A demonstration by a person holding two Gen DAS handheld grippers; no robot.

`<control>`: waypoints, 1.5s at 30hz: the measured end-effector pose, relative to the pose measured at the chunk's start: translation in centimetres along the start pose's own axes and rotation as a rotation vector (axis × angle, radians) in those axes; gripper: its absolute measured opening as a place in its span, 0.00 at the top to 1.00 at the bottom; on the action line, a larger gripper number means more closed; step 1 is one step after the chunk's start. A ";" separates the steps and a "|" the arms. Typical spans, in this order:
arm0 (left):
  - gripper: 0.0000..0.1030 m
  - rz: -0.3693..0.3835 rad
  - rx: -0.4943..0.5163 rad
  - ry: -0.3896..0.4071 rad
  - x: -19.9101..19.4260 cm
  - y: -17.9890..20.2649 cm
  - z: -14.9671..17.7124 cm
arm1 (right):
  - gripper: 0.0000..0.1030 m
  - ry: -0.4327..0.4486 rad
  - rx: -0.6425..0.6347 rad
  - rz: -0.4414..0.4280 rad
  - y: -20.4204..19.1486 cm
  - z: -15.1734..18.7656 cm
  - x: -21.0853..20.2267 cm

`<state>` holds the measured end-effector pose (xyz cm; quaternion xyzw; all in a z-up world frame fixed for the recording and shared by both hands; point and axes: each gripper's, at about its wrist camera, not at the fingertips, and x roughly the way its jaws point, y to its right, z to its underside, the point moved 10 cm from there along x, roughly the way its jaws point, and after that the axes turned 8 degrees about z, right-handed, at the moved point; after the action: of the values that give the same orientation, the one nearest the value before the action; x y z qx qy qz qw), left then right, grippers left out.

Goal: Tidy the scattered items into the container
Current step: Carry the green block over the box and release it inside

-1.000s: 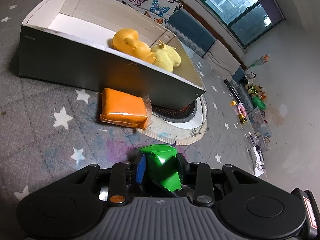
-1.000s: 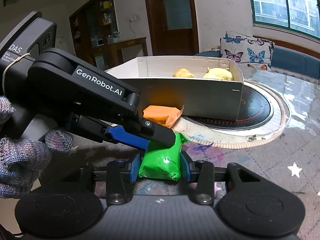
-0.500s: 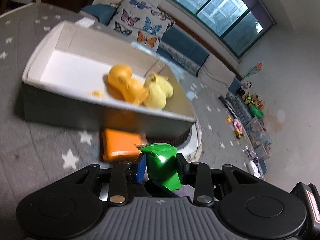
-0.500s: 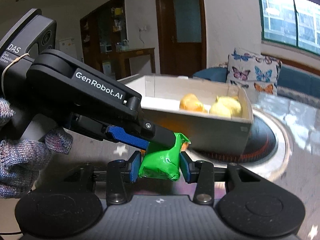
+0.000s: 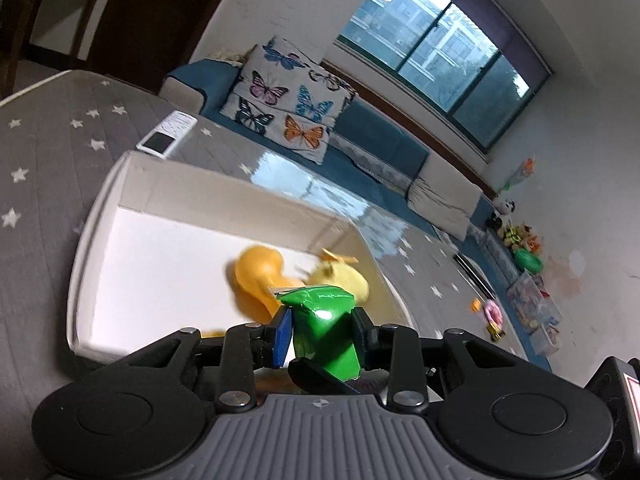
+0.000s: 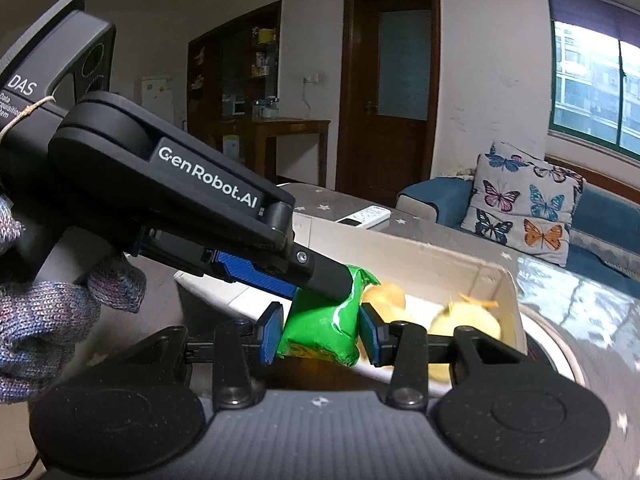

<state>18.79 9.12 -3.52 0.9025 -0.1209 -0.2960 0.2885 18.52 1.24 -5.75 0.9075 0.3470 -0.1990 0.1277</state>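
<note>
A green packet (image 5: 326, 332) is held by both grippers at once. My left gripper (image 5: 322, 330) is shut on it, and my right gripper (image 6: 320, 330) is shut on it (image 6: 322, 326) from another side. The left gripper's fingers (image 6: 320, 274) cross the right wrist view from the left. The packet hangs above the near edge of the white cardboard box (image 5: 168, 192). Inside the box lie an orange duck toy (image 5: 256, 276) and a yellow duck toy (image 5: 348, 278), blurred in both views. The orange packet is hidden.
A white remote (image 5: 167, 139) lies on the grey star-patterned mat (image 5: 44, 148) beyond the box. A blue sofa with a butterfly cushion (image 5: 286, 100) stands behind. Small toys (image 5: 494, 314) lie on the floor at the right.
Both grippers have lifted the green packet from the mat up over the box's near wall. The orange packet on the mat has dropped out of view.
</note>
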 end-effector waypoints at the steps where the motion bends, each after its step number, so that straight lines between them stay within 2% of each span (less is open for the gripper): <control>1: 0.67 -0.009 -0.004 0.001 0.3 -0.4 -0.4 | 0.60 -0.005 0.001 -0.006 0.0 -0.3 0.6; 7: 0.67 -0.044 -0.055 -0.022 1.9 -3.5 -1.8 | 0.61 -0.057 0.033 -0.050 0.1 -0.9 4.5; 15: 0.67 -0.059 -0.114 -0.062 3.4 -6.3 -1.6 | 0.61 -0.124 0.056 -0.076 0.0 -0.3 7.4; 25: 0.65 -0.067 -0.139 -0.073 3.9 -7.3 -1.6 | 0.61 -0.149 0.049 -0.075 -0.2 0.0 7.8; 45: 0.65 -0.067 -0.129 -0.072 3.0 -6.6 -1.5 | 0.60 -0.153 0.045 -0.065 -0.5 -0.2 7.6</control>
<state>22.37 13.94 -7.88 0.8744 -0.0814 -0.3448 0.3315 23.45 6.09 -9.04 0.8807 0.3609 -0.2793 0.1270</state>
